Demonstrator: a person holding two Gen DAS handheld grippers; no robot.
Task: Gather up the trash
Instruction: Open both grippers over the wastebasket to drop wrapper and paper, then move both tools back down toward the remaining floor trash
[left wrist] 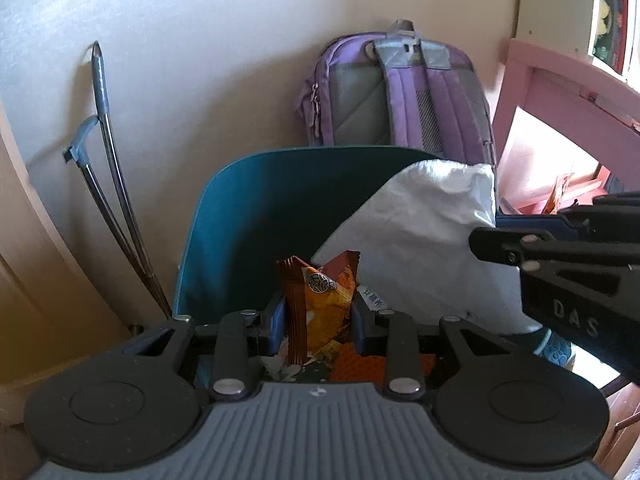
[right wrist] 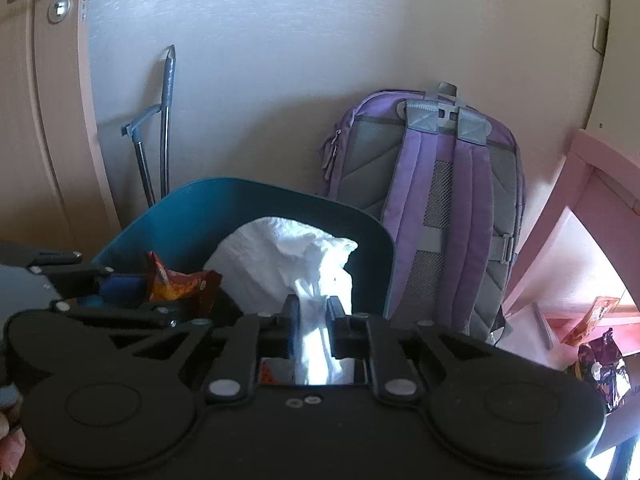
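A: What stands by the wall?

B: A purple backpack (right wrist: 436, 216) leans there, biggest of all, beside a pink shelf (right wrist: 576, 208). In front of it sits the teal bin (left wrist: 256, 216), open, right beneath my fingers.

A: And your right side?

B: My right gripper (right wrist: 312, 320) is clamped on a crumpled white tissue (right wrist: 288, 256), which billows up over the bin's mouth.

A: The left?

B: My left gripper (left wrist: 318, 312) pinches an orange snack wrapper (left wrist: 320, 296) upright, just over the bin, touching the tissue's edge. More wrappers lie inside below it.

A: Anything smaller?

B: A wrapper (right wrist: 588, 320) on the pink shelf, well apart.
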